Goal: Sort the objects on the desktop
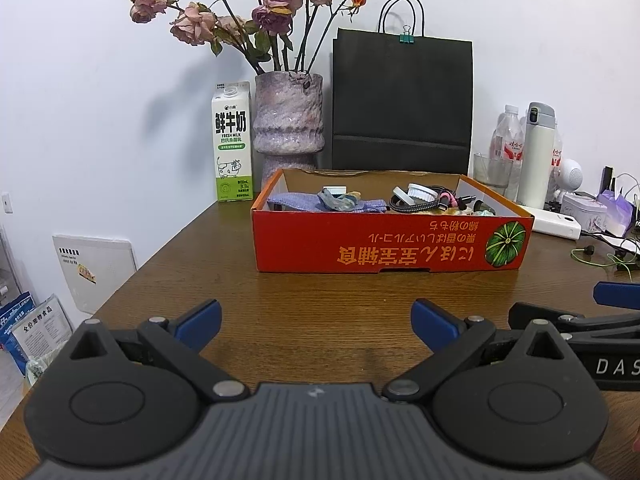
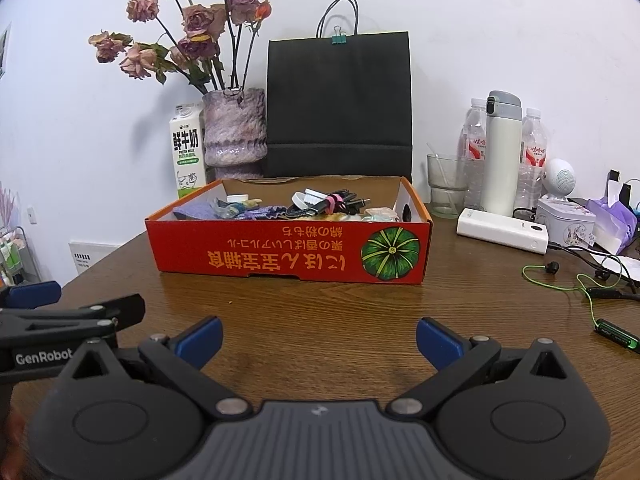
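Both claws sit low over the brown desk (image 1: 320, 292), side by side and empty. The left claw (image 1: 316, 322) is spread wide with nothing between its blue pads, and the right claw (image 2: 319, 338) is released the same way. Neither touches anything.

Dead ahead at twelve o'clock stands the red box (image 2: 288, 250), already holding a jumble: a purple cloth (image 1: 288, 202), a coil of black cable (image 2: 320, 206) and some small white pieces. Loose things are left out at about two o'clock from the right claw: a white power bank (image 2: 502, 230), a green earphone cord (image 2: 560, 280) and a small black-and-green stick (image 2: 618, 334). Behind the box are a milk carton (image 1: 233, 142), a vase of dried roses (image 1: 289, 120) and a black paper bag (image 1: 402, 104).

I'd judge this a pause between picks, with no object in hand. The next move likely calls for the right claw to swing out toward the loose things at two o'clock; the thin cord would need a careful low pinch.
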The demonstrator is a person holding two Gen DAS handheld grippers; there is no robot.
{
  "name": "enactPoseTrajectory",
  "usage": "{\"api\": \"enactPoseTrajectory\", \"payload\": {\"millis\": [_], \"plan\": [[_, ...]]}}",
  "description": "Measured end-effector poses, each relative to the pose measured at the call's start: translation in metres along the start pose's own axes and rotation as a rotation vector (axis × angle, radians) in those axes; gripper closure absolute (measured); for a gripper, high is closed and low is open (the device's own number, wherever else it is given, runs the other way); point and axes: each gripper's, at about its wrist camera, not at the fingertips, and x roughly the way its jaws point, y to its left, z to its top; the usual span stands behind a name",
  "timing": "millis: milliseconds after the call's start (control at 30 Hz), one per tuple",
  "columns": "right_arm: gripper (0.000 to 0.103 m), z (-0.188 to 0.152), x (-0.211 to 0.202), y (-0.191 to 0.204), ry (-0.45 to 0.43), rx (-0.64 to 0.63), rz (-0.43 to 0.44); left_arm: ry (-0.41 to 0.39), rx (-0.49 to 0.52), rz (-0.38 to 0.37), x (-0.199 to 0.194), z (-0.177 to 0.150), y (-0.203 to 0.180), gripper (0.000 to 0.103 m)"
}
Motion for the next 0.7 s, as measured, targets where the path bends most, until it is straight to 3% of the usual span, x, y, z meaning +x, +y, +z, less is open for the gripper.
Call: {"api": "enactPoseTrajectory", "payload": {"millis": [467,700], "plan": [[0.0,0.0003,-0.0005,0.0004,0.0,-0.005,-0.005,0.006,0.009,-0.004,0.0005,0.0003,0.0002,0.0],[0.0,0.0005,-0.0001,0.0002,0.001,-0.008,-0.01,-0.027,0.037,0.01,-0.0013,-0.0001,-0.0031,0.0]]}}
